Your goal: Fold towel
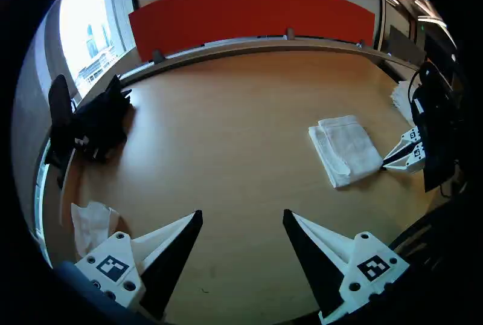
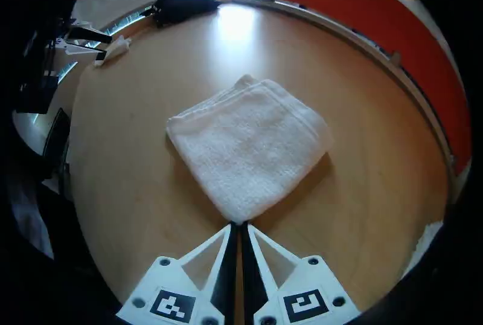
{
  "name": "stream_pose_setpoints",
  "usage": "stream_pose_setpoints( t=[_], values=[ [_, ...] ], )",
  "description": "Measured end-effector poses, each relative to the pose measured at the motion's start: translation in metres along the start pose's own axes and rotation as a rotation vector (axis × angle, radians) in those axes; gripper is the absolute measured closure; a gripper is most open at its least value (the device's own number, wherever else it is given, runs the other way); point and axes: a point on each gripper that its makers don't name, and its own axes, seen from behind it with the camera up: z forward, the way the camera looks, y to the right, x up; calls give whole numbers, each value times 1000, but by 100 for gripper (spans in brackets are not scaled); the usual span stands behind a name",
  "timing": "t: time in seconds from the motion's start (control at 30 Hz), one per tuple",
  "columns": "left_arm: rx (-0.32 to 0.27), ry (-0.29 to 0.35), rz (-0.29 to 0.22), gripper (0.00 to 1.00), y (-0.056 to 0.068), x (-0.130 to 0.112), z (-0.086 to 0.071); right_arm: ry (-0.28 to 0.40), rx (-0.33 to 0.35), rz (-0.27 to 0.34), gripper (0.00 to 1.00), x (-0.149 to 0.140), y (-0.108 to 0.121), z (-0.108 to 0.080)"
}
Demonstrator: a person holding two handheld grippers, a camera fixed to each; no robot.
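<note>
A white towel [image 1: 345,150] [image 2: 250,144] lies folded into a thick square on the wooden table [image 1: 229,125] [image 2: 374,162]. My right gripper [image 2: 240,226] is shut, its tips pinching the towel's near corner. The left gripper view shows that same right gripper [image 1: 385,166] at the towel's right edge, held by a dark-sleeved arm. Well short of the towel, my left gripper [image 1: 241,216] hangs open above bare tabletop with nothing between its fingers. In the right gripper view, the left gripper [image 2: 107,47] appears small at the far left rim of the table.
A black bag-like heap [image 1: 99,119] [image 2: 184,2] sits at the table's far side near a window. A crumpled white cloth [image 1: 90,225] lies by the left gripper. A red partition [image 1: 253,14] [image 2: 374,29] backs the table. More white fabric [image 1: 401,98] lies at the right edge.
</note>
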Motion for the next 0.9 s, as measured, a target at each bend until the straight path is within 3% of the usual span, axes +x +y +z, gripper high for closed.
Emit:
stream_pose_setpoints(
  t=[0.4, 0.9],
  values=[
    [1, 0, 0, 1, -1, -3, 0, 54, -30, -20, 96, 29, 8, -18],
    [-5, 47, 14, 1, 0, 15, -5, 181, -83, -83, 96, 115, 29, -53]
  ],
)
